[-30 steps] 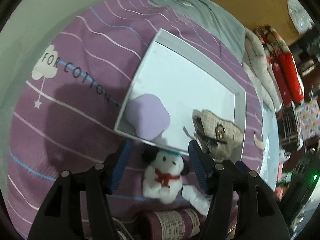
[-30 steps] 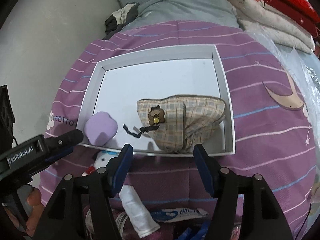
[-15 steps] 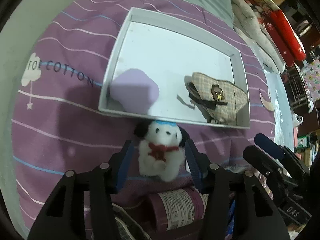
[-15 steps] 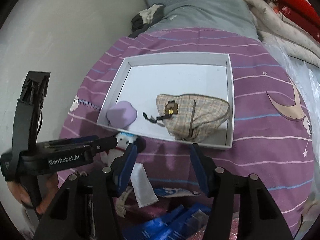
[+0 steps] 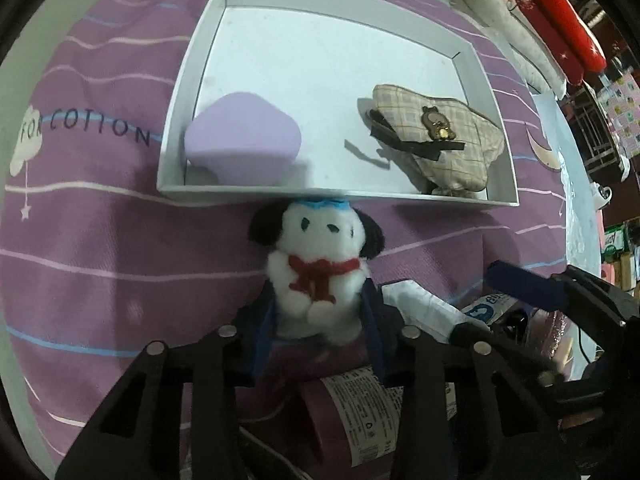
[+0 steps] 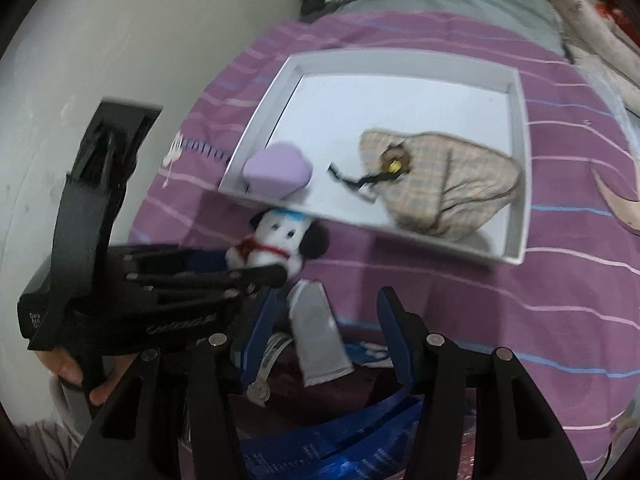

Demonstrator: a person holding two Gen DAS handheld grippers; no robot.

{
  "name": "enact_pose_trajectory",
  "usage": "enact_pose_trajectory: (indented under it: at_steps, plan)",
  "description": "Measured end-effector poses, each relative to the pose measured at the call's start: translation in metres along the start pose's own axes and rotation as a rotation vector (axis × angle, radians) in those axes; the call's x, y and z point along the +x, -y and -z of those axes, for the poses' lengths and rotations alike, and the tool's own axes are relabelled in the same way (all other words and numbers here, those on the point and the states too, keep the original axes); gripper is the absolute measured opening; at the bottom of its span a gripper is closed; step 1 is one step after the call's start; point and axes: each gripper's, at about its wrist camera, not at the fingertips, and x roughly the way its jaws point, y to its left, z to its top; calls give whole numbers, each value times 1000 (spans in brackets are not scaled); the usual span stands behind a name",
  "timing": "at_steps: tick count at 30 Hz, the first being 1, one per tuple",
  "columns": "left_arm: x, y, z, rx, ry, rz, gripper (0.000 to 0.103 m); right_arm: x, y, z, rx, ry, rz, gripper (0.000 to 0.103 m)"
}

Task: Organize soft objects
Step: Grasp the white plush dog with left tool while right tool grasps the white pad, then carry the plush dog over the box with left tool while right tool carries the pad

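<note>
On the purple bedspread (image 5: 100, 240), the left gripper (image 5: 320, 312) has just closed on the plush dog (image 5: 318, 276), the tray (image 5: 320, 194) just ahead of it; the right gripper (image 6: 324, 320) hangs apart, empty.

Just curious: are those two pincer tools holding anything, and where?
The left gripper has just been closing on the white plush dog, at its lower body. The right gripper holds nothing.
</note>
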Motion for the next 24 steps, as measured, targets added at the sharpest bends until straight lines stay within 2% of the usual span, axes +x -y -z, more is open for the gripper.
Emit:
enact_pose_trajectory:
  at_steps: [4, 7, 15, 18, 20, 24]
  plan:
    - [-8, -3, 1, -9, 26, 1, 38, 5, -1, 0, -8, -17, -11, 48]
    - [-22, -8, 2, -15, 66, -38, 38, 8, 0, 0, -13, -23, -35, 43]
    - [-33, -19, 3, -47, 96, -50, 38, 32, 0, -2, -18, -104, -9, 42]
    - [-41, -23, 5, -60, 116, -29, 38, 33, 0, -1, -25, -106, 0, 33]
    - [-50, -25, 7, -62, 145, -11, 38, 32, 1, -1, -23, -99, -6, 21]
    - [-59, -25, 9, -65, 185, 2, 38, 27, 6, -3, -2, -63, -27, 18]
